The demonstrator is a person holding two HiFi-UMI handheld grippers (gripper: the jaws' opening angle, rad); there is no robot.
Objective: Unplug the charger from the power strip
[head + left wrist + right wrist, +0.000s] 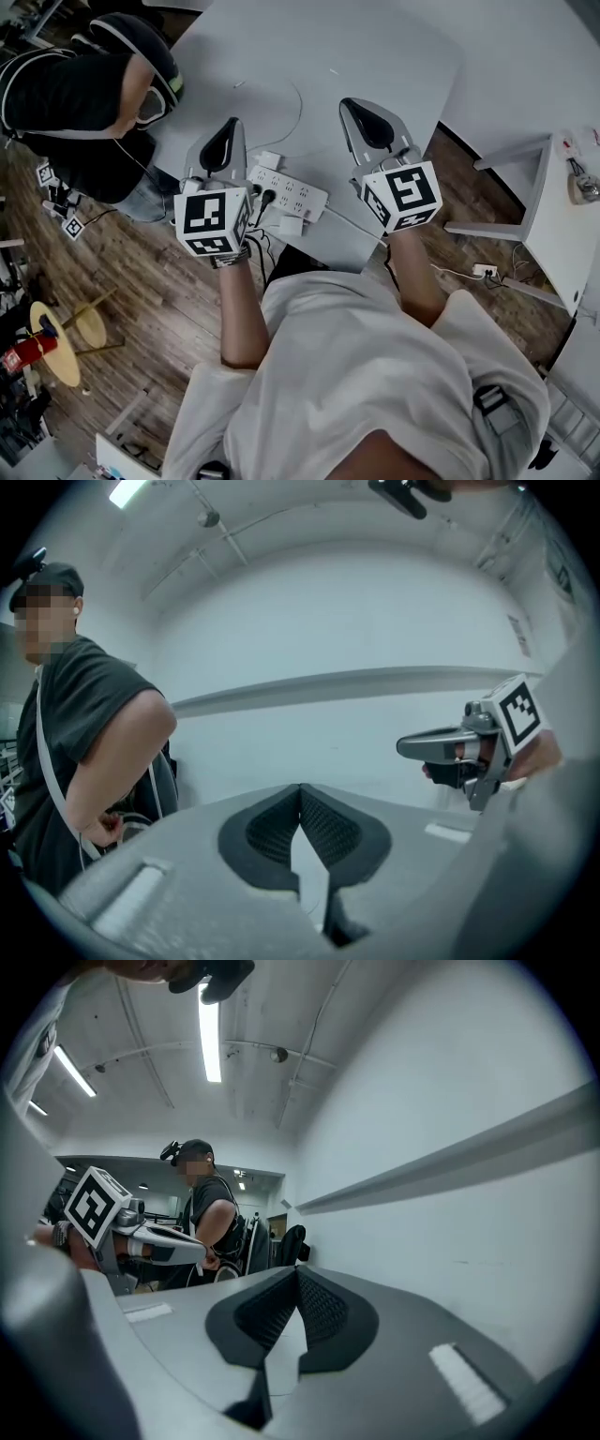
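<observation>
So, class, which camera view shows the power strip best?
The head view: the white power strip lies on the table, seen from above, with a black plug in it. Both gripper views look out level at the wall and show none of it.

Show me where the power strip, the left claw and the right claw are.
power strip (pixel 292 192): head view, middle of its white socket face.
left claw (pixel 233 124): head view, its closed tips.
right claw (pixel 346 102): head view, its closed tips.

White table (pixel 356 56) bearing power strip (pixel 292 193)
</observation>
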